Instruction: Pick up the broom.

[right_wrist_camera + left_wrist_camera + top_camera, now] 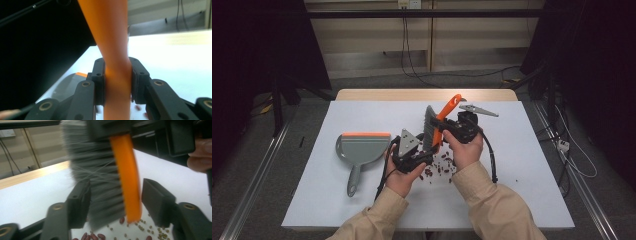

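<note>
Above the white tabletop [362, 200], just right of the grey dustpan [360, 148] that served as the scene's landmark, a person's two grippers shared a hand brush [432, 131] held tilted, its orange handle [448, 107] rising up and away from the dustpan. The right gripper [117, 82] had its fingers [99, 82] clamped flat against both sides of the handle, taking the brush's weight. The left gripper [115, 205] had its fingers [80, 205] parted, standing clear on either side of the brush head with a gap showing at each pad, holding nothing.

The brush looked light and stiff along its plastic spine, smooth enough to twist in a loose grip, so the narrow waist of the handle seemed the sound place to hold it. The grey bristles [100, 182] appeared soft and springy, likely to splay under pressure and a poor place to pinch.

Scattered beans [439, 167], red ones and smaller pale ones, lay on the tabletop farther right of the dustpan, below the brush.

Much stayed uncertain: the brush's upper handle was cut off in the right gripper view, hands and grippers covered part of the bean pile in the high view, and motion blur softened the bristles. Whether the bristle tips touched the tabletop could not be told.
</note>
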A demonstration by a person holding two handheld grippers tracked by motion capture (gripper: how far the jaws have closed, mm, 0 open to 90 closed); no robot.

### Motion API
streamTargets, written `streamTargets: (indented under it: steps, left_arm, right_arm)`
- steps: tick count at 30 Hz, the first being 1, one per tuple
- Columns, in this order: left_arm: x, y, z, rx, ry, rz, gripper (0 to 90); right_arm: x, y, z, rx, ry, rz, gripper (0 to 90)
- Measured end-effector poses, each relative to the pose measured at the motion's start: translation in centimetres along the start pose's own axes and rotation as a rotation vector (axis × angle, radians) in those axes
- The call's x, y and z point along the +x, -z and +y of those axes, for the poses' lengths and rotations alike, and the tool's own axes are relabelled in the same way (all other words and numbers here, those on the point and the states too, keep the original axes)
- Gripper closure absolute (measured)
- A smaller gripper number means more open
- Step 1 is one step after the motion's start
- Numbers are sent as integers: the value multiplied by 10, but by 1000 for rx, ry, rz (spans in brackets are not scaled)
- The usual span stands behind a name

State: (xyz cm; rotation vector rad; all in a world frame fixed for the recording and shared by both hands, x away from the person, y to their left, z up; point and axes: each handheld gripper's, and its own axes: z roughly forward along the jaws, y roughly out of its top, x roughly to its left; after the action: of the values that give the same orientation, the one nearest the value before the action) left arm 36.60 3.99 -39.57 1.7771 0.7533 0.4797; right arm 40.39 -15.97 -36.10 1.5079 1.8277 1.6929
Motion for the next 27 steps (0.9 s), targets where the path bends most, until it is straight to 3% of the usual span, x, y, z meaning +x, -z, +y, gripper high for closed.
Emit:
streamTargets:
  steps: [5,10,21,27]
  left_arm:
    - [12,12,2,-3,22,-32,256]
    - [23,24,4,-2,29,-43,183]
    - [52,56,3,-12,22,-40,101]
    - [66,73,-3,-9,23,-27,85]
  right_arm:
    - [-20,25,12,15,59,-30,704]
    - [-37,43,16,47,81,-63,704]
    - [-66,76,20,90,117,-118,704]
    - [-78,88,19,159,135,-166,704]
